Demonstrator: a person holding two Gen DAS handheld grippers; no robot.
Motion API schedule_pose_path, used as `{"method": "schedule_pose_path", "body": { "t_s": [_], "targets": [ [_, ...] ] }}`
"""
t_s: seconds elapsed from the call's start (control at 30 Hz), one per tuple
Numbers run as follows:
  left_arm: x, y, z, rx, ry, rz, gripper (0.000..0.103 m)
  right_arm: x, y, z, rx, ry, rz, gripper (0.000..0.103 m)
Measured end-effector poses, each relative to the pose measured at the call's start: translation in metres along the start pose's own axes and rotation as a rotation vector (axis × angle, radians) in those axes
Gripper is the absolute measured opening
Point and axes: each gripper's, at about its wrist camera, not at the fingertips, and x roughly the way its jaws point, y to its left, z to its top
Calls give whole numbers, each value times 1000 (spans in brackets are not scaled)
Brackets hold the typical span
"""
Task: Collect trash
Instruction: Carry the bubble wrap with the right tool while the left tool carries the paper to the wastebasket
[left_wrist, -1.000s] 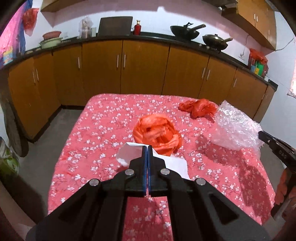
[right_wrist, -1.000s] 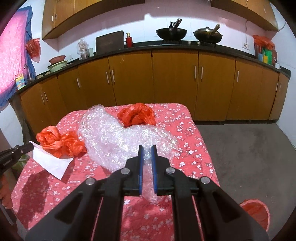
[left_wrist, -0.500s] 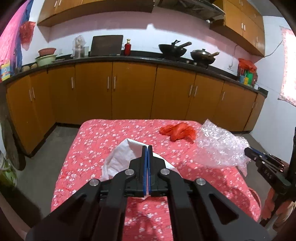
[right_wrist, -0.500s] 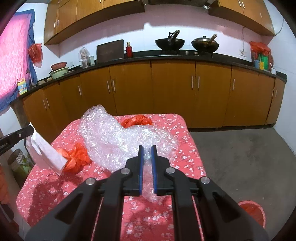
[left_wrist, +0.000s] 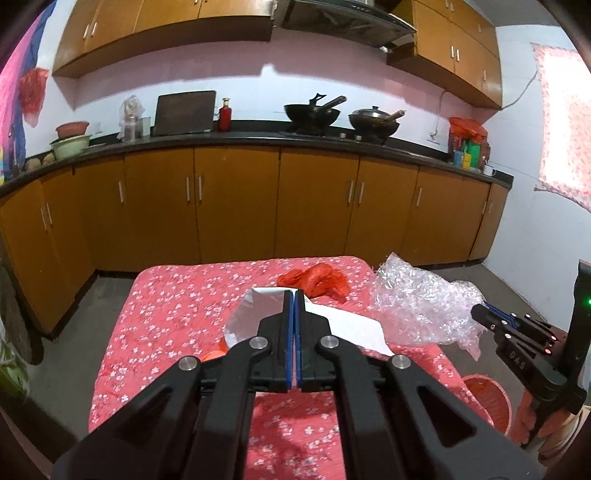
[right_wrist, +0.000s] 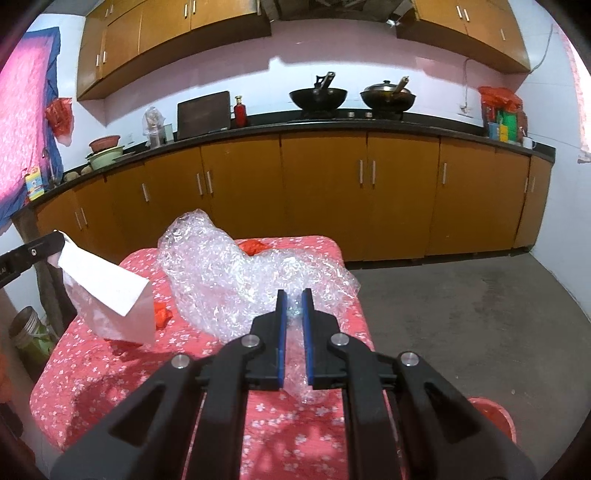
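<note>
My left gripper (left_wrist: 293, 295) is shut on a white sheet of paper (left_wrist: 258, 306) and holds it up above the table with the red flowered cloth (left_wrist: 177, 306); the paper also shows in the right wrist view (right_wrist: 107, 288). My right gripper (right_wrist: 294, 295) is shut on clear bubble wrap (right_wrist: 236, 273), which hangs lifted over the table's right side and also shows in the left wrist view (left_wrist: 417, 299). A crumpled red plastic bag (left_wrist: 317, 278) lies at the table's far edge. Another red bag (right_wrist: 162, 315) lies mostly hidden behind the paper.
A red bin (left_wrist: 487, 398) stands on the floor right of the table and also shows in the right wrist view (right_wrist: 495, 417). Brown cabinets (right_wrist: 325, 192) under a dark counter with woks (right_wrist: 317, 98) run along the far wall. Grey floor (right_wrist: 461, 302) lies to the right.
Both grippers have risen. The left one lifted the white paper off the table, and the near red bag dropped out of its view. The right one raised the bubble wrap higher.
</note>
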Motion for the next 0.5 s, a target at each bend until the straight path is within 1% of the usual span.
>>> {"method": "schedule_pose_path", "body": {
  "t_s": [0.5],
  "targets": [
    [12,-56,0,59,10,-33,0,-25,-57,0,55,-30,-92,9]
  ]
}}
